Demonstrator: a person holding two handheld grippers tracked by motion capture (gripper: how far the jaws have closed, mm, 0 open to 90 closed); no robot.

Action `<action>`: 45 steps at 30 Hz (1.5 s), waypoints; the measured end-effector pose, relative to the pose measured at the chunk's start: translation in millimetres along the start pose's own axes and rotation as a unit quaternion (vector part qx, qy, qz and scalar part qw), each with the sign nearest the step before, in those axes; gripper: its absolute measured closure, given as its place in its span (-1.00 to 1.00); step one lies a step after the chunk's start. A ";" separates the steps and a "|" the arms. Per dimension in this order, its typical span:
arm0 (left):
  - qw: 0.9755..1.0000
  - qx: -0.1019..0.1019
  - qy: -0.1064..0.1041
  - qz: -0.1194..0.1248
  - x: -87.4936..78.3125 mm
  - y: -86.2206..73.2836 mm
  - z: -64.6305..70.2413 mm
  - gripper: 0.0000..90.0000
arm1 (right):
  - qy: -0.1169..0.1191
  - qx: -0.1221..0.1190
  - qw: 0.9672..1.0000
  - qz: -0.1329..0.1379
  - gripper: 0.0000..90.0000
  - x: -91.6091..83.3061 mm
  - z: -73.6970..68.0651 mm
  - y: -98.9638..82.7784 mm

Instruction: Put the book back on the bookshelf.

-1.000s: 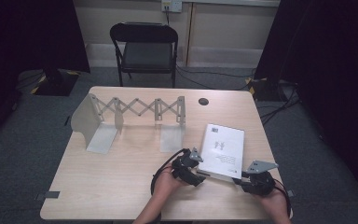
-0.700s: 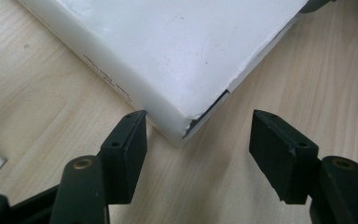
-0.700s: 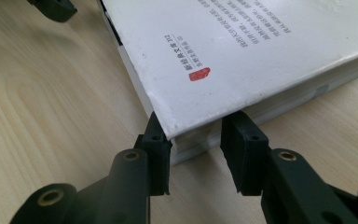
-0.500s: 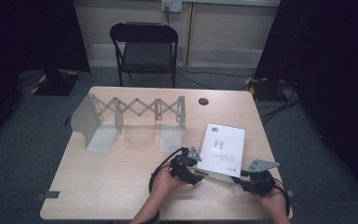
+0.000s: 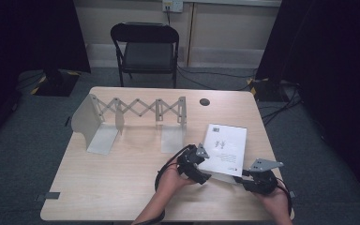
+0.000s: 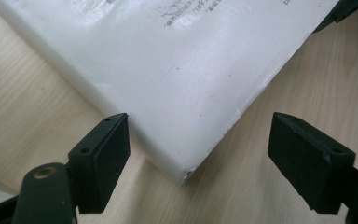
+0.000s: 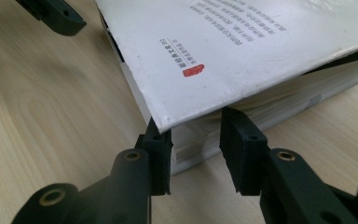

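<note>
Up close, right tool (image 7: 195,140) pinching book (image 7: 242,51) corner, cover lifted; left tool (image 6: 198,154) spread, just opening.

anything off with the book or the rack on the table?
The white book lies skewed to the table edge, and the right gripper pinches its near corner, where the cover lifts off the pages. The left gripper has just been opening, its jaws astride the other near corner without touching. The folding rack looks fine.

black claws (image 5: 243,174), brass screws, grey plates
</note>
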State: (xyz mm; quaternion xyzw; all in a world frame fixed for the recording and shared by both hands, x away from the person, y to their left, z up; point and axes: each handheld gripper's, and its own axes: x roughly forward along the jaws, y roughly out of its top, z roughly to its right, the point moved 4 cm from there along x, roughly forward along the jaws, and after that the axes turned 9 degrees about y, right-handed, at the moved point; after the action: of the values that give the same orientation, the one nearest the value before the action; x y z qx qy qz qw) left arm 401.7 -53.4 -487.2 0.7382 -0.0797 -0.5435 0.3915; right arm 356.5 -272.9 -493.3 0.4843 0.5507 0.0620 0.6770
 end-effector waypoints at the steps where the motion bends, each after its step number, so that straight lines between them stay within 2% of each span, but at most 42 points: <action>1: 1.000 0.002 0.002 0.001 1.1 1.8 1.5 -0.57 | 0.000 0.000 1.000 0.001 0.44 -0.1 0.3 0.1; 5: 1.000 0.020 0.016 -0.006 4.4 8.3 4.7 -0.66 | 0.002 0.004 1.000 0.005 0.44 -0.9 0.7 1.2; 9: 0.999 0.020 0.031 -0.001 8.3 14.0 5.3 -0.66 | 0.002 0.004 1.000 0.007 0.44 -1.8 0.5 2.7; 11: 0.999 0.018 0.032 0.002 9.1 16.6 4.4 -0.67 | 0.002 0.005 1.000 0.007 0.44 -1.8 0.7 2.6; 14: 1.000 0.013 0.020 0.010 10.4 20.8 6.3 -0.66 | 0.002 0.005 1.000 0.006 0.44 -1.9 0.5 2.9; 15: 0.999 0.019 0.025 0.010 10.6 22.1 7.7 -0.66 | 0.002 0.006 1.000 0.007 0.44 -2.0 0.5 3.0; 17: 0.999 0.034 0.020 0.013 11.2 24.5 11.7 -0.65 | 0.002 0.006 1.000 0.008 0.44 -2.0 0.6 3.3; 19: 0.999 0.038 0.027 0.009 12.7 26.8 14.4 -0.67 | 0.002 0.006 1.000 0.010 0.44 -2.3 0.5 3.7; 27: 0.999 0.036 0.022 0.016 15.6 32.8 18.4 -0.71 | 0.005 0.012 1.000 0.010 0.44 -2.7 0.9 4.1; 31: 0.999 0.039 0.027 0.016 18.2 36.6 20.5 -0.74 | 0.003 0.010 1.000 0.010 0.44 -3.4 0.5 5.6; 33: 0.999 0.038 0.029 0.017 21.3 38.1 23.2 -0.83 | 0.003 0.011 1.000 0.012 0.44 -3.6 0.3 6.3; 38: 0.997 0.052 0.047 0.013 27.3 41.2 27.5 -0.98 | 0.003 0.012 1.000 0.013 0.44 -4.2 0.2 7.5; 44: 0.997 0.048 0.055 0.017 29.7 42.4 26.6 -0.97 | 0.004 0.013 1.000 0.015 0.44 -4.4 0.3 7.9; 45: 0.997 0.053 0.059 0.014 29.7 42.1 26.7 -0.97 | 0.004 0.014 1.000 0.015 0.44 -4.4 0.2 7.7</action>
State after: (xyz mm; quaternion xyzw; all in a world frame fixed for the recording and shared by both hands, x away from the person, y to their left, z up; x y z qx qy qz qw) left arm 403.3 -111.4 -483.9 0.7876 -0.0951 -0.4883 0.3637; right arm 358.4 -271.7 -484.7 0.5017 0.5472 0.0661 0.6667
